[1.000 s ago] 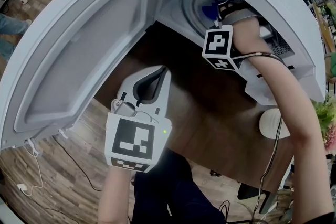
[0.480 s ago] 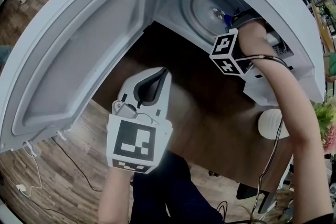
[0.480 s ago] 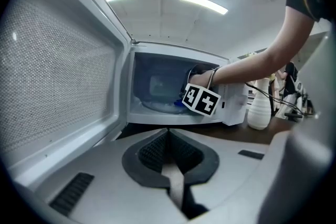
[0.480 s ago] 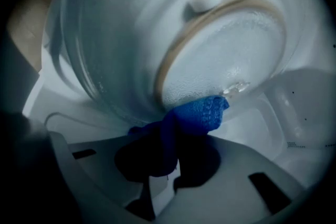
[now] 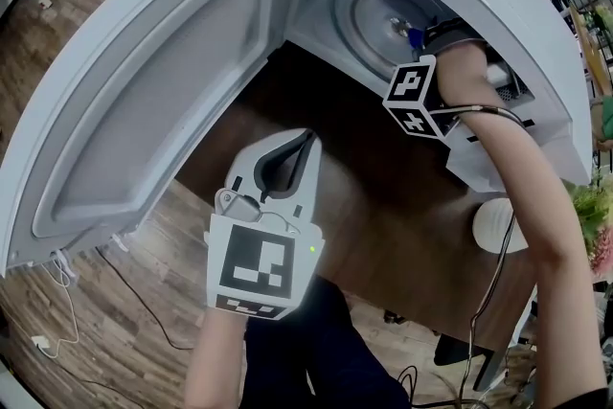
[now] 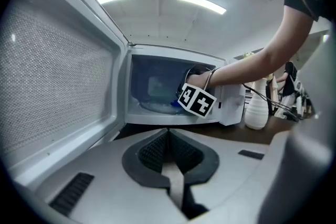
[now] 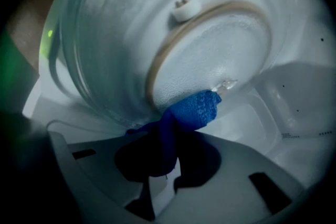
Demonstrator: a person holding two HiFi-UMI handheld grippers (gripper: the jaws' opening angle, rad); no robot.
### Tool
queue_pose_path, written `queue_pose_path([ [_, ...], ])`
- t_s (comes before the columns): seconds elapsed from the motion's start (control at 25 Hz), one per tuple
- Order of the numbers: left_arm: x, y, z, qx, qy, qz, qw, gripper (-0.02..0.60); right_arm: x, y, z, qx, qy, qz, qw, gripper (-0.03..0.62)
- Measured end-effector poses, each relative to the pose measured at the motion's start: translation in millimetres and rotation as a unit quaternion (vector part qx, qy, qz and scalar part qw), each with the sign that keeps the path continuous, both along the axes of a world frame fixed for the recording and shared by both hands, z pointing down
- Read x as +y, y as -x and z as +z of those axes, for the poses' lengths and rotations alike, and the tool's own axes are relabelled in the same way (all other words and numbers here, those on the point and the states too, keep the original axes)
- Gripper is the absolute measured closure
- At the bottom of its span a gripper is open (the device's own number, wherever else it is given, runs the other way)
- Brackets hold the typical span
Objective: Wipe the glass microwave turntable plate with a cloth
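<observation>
The glass turntable plate [image 5: 378, 14] lies inside the open microwave [image 5: 498, 5]; up close it is the plate [image 7: 121, 44] over its roller ring [image 7: 210, 50]. My right gripper [image 5: 421, 43] reaches into the cavity at the plate's right side. In the right gripper view my right gripper [image 7: 163, 152] is shut on a blue cloth [image 7: 191, 110], whose bunched end touches the plate's near rim. The cloth [image 5: 414, 37] shows as a small blue spot in the head view. My left gripper [image 5: 283, 172] is outside, in front of the microwave; the left gripper [image 6: 169, 155] is shut and holds nothing.
The microwave door [image 5: 163, 81] swings wide open to the left. A white vase [image 5: 498, 225] stands on the wooden table [image 5: 383, 196] right of the microwave; it is the vase [image 6: 256, 110] in the left gripper view. A cable runs down from my right arm.
My right gripper has swept the blue cloth from the plate's middle to its right side, uncovering the plate's centre. My left gripper has drifted slightly down and right.
</observation>
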State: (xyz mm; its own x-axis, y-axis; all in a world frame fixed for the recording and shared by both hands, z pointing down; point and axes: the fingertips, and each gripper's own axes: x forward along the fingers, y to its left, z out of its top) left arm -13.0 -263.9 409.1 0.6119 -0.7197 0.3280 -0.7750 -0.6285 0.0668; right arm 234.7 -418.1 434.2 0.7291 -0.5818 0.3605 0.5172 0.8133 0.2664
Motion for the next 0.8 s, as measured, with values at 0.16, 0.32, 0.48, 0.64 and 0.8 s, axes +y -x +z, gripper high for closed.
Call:
queue_pose_path([
  [0.16, 3, 0, 5, -0.003, 0.005, 0.001, 1.0000, 0.574, -9, 30, -1, -0.091, -0.054, -0.025, 0.994, 0.543],
  [0.32, 4, 2, 8, -0.003, 0.006, -0.002, 1.0000, 0.574, -19, 75, -14, -0.196, -0.112, -0.075, 0.971, 0.543],
  [0.48, 5, 4, 7, -0.006, 0.006, -0.003, 1.0000, 0.574, -20, 126, -34, -0.283, -0.161, -0.146, 0.934, 0.543],
  [0.64, 5, 13, 10, -0.011, 0.009, -0.011, 0.9998, 0.574, -13, 167, -51, -0.337, -0.195, -0.218, 0.895, 0.543],
  [0.8, 4, 23, 13, -0.012, 0.012, -0.023, 0.9996, 0.574, -1, 192, -42, -0.346, -0.184, -0.268, 0.880, 0.543],
])
